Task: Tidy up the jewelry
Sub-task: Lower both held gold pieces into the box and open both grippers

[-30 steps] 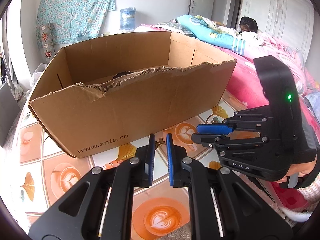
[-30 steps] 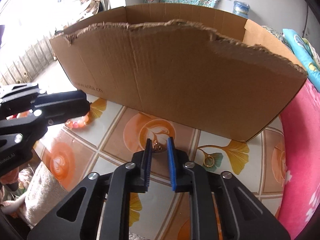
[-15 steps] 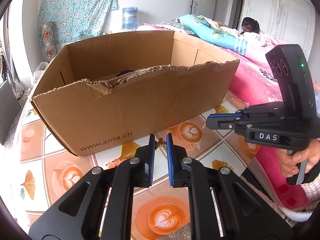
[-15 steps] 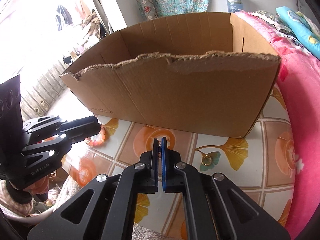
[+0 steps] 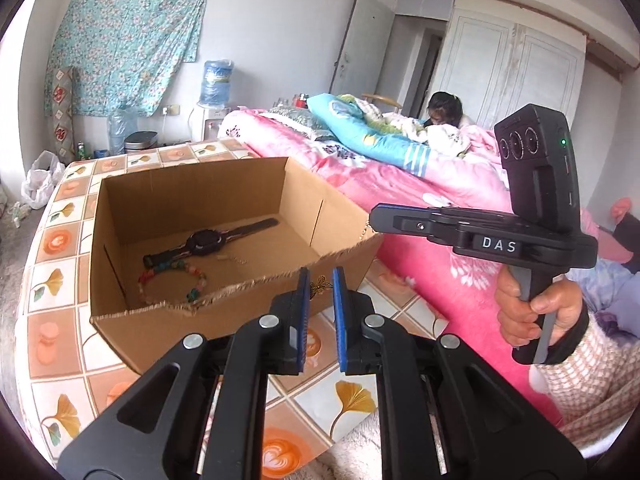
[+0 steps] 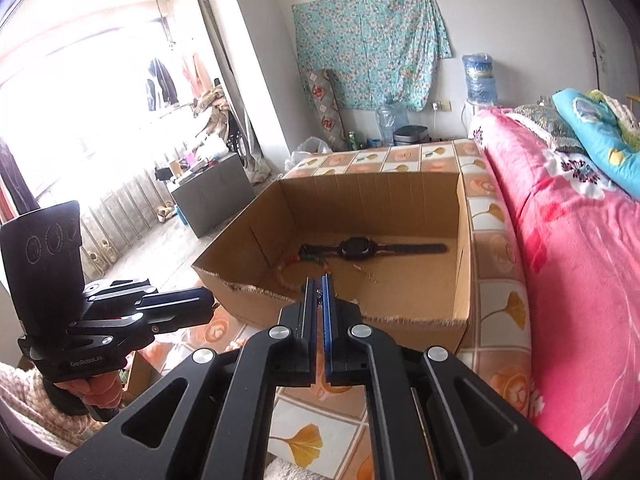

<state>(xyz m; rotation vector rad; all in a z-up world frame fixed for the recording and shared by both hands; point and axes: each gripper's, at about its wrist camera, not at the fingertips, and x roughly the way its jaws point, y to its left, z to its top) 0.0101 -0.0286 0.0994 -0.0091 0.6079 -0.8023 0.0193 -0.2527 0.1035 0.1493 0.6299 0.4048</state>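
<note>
An open cardboard box point(image 5: 224, 312) point(image 6: 408, 324) stands on a tiled table. Inside lie a black watch point(image 5: 208, 240) point(image 6: 356, 249), a bead bracelet point(image 5: 172, 280) point(image 6: 298, 262) and a thin chain point(image 6: 366, 272). My right gripper point(image 6: 319, 284) is shut on a small gold piece of jewelry point(image 6: 319, 294) and holds it above the box's near wall; from the left wrist view its fingertips point(image 5: 374, 218) show a fine chain hanging. My left gripper point(image 5: 318, 284) holds a small gold ornament point(image 5: 320, 285) between slightly parted pads, at the box's front wall.
A pink bed point(image 5: 400, 184) point(image 6: 560, 240) runs along the table's right side, with a person point(image 5: 442, 110) on it. A water dispenser point(image 5: 214, 92) stands at the far wall. A grey cabinet point(image 6: 208, 196) is to the left.
Both grippers have risen above the box, so its inside now shows. My right gripper closed on the gold piece and lifted it off the table toward the box's rim.
</note>
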